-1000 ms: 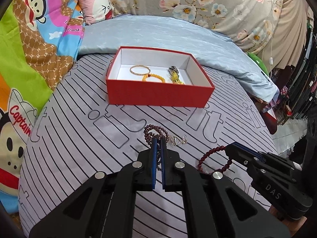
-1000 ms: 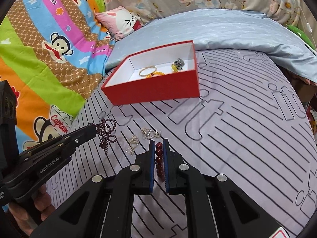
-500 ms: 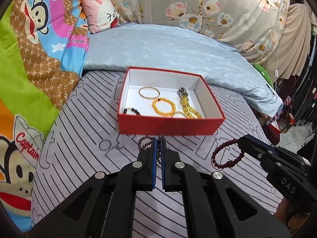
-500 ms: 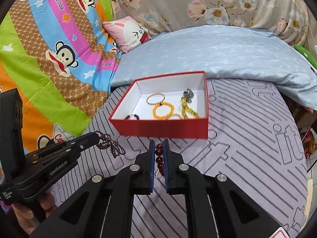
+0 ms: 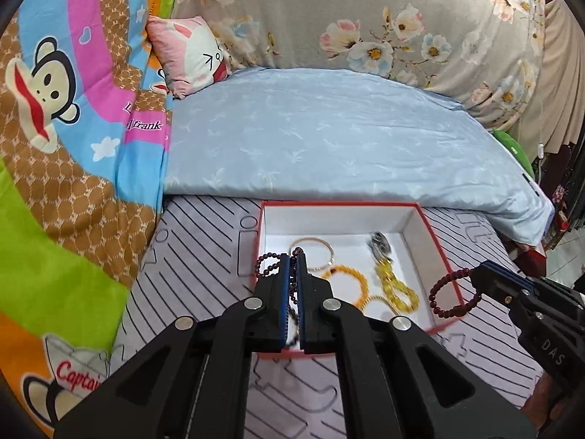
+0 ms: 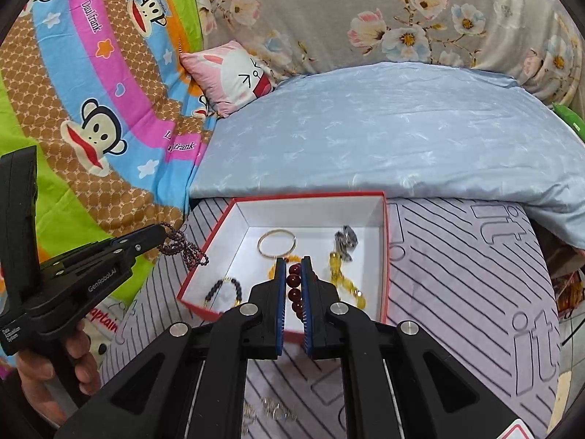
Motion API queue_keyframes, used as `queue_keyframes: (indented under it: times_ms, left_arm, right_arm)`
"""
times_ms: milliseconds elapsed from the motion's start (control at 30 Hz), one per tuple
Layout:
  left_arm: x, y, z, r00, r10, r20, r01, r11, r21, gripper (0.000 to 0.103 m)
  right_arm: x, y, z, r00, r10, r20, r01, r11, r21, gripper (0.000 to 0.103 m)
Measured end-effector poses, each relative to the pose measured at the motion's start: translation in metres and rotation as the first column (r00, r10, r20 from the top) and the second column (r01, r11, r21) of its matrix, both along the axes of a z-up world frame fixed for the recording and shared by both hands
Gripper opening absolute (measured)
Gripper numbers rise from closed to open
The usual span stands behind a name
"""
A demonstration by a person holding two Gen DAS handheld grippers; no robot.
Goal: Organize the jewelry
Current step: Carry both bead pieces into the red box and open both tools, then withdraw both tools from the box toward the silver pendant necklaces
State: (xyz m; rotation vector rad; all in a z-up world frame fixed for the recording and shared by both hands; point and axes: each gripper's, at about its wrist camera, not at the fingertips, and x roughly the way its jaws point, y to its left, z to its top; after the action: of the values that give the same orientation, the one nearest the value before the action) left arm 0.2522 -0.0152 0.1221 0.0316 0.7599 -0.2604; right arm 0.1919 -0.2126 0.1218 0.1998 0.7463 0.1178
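Bracelets both gripped: left gripper (image 5: pixel 293 256) clamps purple beads (image 5: pixel 266 264), right gripper (image 6: pixel 293 260) clamps red beads (image 6: pixel 293 285), over box (image 6: pixel 385 256). Next: lower, release inside.

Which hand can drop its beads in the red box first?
Probably the right. The right gripper holds its dark red bead bracelet over the red box, inside the rim. The left gripper dangles its purple bead strand just outside the box's left wall.
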Motion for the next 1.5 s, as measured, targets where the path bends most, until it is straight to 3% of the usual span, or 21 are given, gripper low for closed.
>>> queue_keyframes:
  times_ms: [267, 633, 667, 700, 767, 867, 1133, 1500]
  left_arm:
    - [0.048, -0.008, -0.027, 0.995, 0.076, -0.059, -0.069, 0.992, 0.104, 0.003]
    - [0.076, -0.048, -0.066, 0.988, 0.026, -0.154, -0.007, 0.992, 0.124, 0.006]
    - [0.078, -0.050, -0.067, 0.988, 0.035, -0.153, -0.015, 0.991, 0.130, 0.016]
    - [0.079, -0.050, -0.067, 0.988, 0.042, -0.151, -0.022, 0.991, 0.129, 0.035]
    - [0.078, -0.046, -0.063, 0.990, 0.066, -0.124, -0.052, 0.993, 0.110, 0.054]
    - [0.078, -0.039, -0.055, 0.991, 0.084, -0.100, -0.074, 0.992, 0.099, 0.054]
    - [0.071, -0.019, -0.050, 0.987, 0.120, -0.110, -0.112, 0.991, 0.072, 0.054]
    - [0.032, 0.022, -0.050, 0.976, 0.173, -0.136, -0.171, 0.985, 0.028, 0.054]
  right_arm:
    - [0.054, 0.007, -0.015, 0.999, 0.014, -0.031, -0.014, 1.000, -0.007, 0.008]
    - [0.099, 0.021, -0.051, 0.994, 0.034, -0.106, -0.037, 0.999, -0.030, 0.008]
    - [0.101, 0.019, -0.054, 0.993, 0.030, -0.111, -0.034, 0.999, -0.031, 0.009]
    - [0.101, 0.017, -0.054, 0.994, 0.022, -0.106, -0.025, 0.999, -0.031, 0.010]
    - [0.100, 0.013, -0.052, 0.995, 0.013, -0.099, -0.016, 0.999, -0.037, 0.015]
    - [0.094, 0.009, -0.047, 0.997, -0.003, -0.077, -0.001, 0.999, -0.049, 0.021]
    - [0.076, 0.001, -0.037, 0.998, -0.020, -0.056, 0.018, 1.000, -0.025, 0.021]
    - [0.030, -0.004, -0.037, 0.997, -0.037, -0.064, 0.035, 0.999, -0.022, 0.021]
